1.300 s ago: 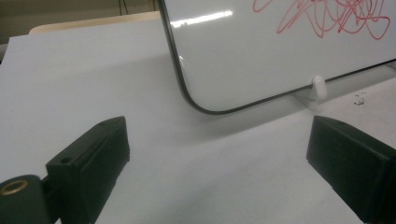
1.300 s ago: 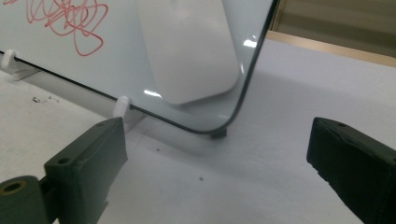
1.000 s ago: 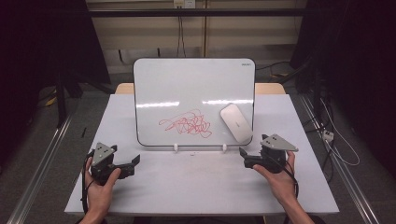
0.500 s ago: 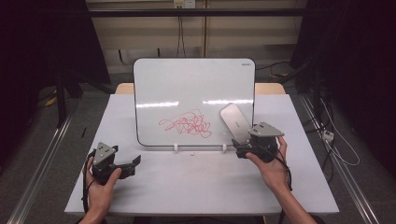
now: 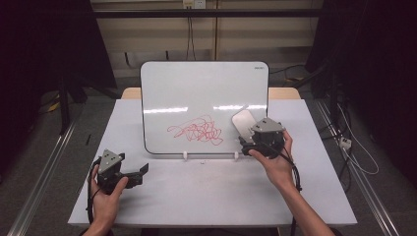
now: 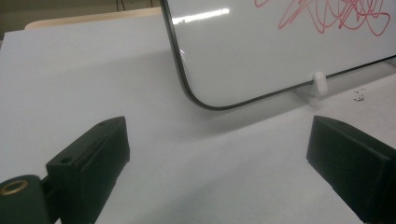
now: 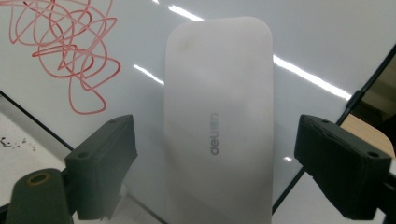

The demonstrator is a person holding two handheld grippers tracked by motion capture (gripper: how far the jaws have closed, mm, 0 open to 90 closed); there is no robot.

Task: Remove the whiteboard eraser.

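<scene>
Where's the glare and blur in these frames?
High view: two bright streaks of glare across the whiteboard, dark surroundings, sharp enough. Right gripper view: glare streaks on the board, eraser soft, its logo readable, red scribble fairly crisp. Left gripper view: one glare patch near the board's top edge, black jaws slightly soft, faint shadow under the board on the table.

White table [image 5: 196, 196] stands on grey floor, a wooden tabletop edge [image 5: 129, 92] showing behind it. Metal rails [image 5: 44, 172] run along both sides. Loose cables [image 5: 354, 152] lie on the floor right; wall outlet [image 5: 193, 4] above, cords hanging.
</scene>
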